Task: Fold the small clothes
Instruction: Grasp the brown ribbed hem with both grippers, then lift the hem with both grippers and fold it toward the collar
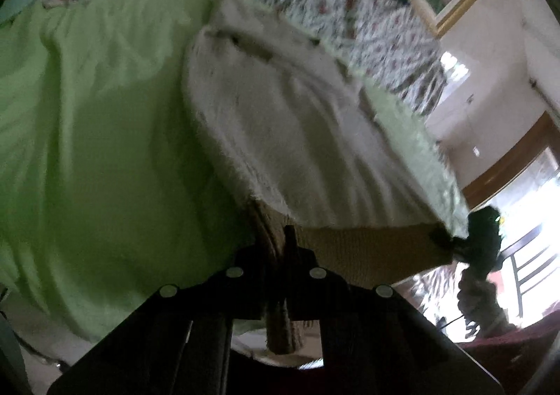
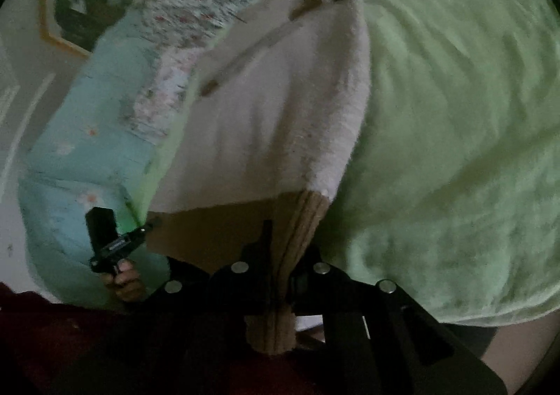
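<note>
Left tool point(image 1: 285, 248) is clamping the tan ribbed hem at one corner of the cream fleece garment point(image 1: 280, 122); right tool point(image 2: 276, 248) is clamping the opposite hem corner. The garment is lying stretched over the green blanket point(image 1: 98, 115) on the bed. Left view is catching a bright window point(image 1: 532, 192); right view is showing a hand point(image 2: 127, 281) gripping the other tool's handle.
</note>
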